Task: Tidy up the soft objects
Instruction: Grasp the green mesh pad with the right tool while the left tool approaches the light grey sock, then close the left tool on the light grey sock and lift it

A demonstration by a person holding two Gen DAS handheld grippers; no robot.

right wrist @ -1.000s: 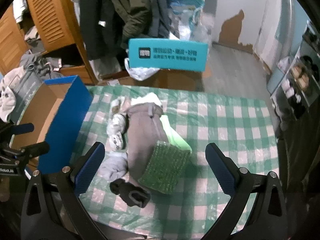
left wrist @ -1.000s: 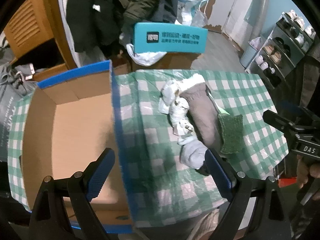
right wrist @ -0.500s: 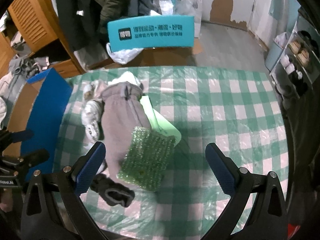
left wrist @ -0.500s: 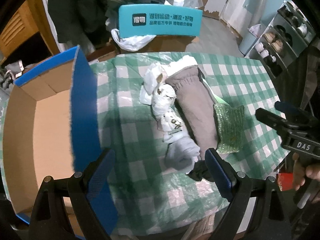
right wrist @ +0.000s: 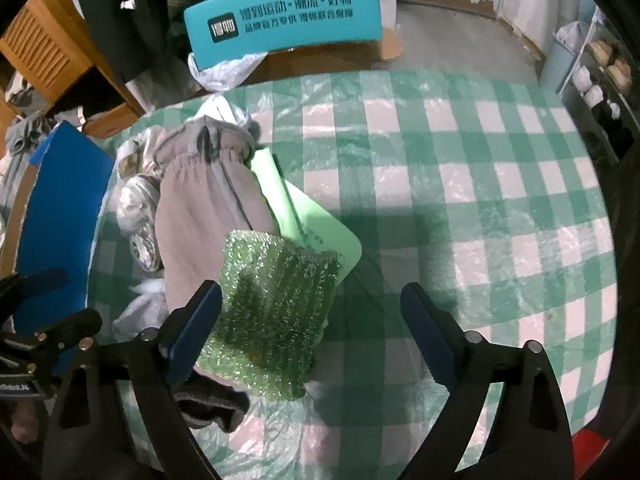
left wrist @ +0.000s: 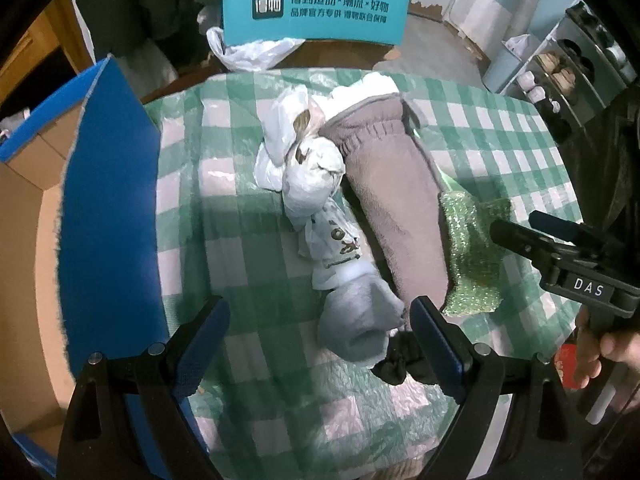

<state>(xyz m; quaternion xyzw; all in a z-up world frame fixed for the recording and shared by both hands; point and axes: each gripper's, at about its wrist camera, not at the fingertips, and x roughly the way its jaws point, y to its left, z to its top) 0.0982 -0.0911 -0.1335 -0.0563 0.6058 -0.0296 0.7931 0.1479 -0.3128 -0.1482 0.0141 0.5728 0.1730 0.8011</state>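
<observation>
A pile of soft things lies on the green checked tablecloth: a brown-grey mitten, crumpled white patterned socks, a grey sock, a black knit piece and a glittery green scrubber. The scrubber lies on a pale green sheet. My left gripper hangs open over the grey sock, which lies between its fingers untouched. My right gripper stands wide over the scrubber with its jaws closing; the left pad overlaps the scrubber's edge and the right pad is well clear.
An open cardboard box with blue outer walls stands at the table's left side. Behind the table are a teal box, a white plastic bag and hanging dark clothes. A shoe rack stands far right. A person's hand holds the right gripper.
Both grippers have come down toward the pile, which now looks larger. The left view has swung from the box to the socks. The right jaws have narrowed a little.
</observation>
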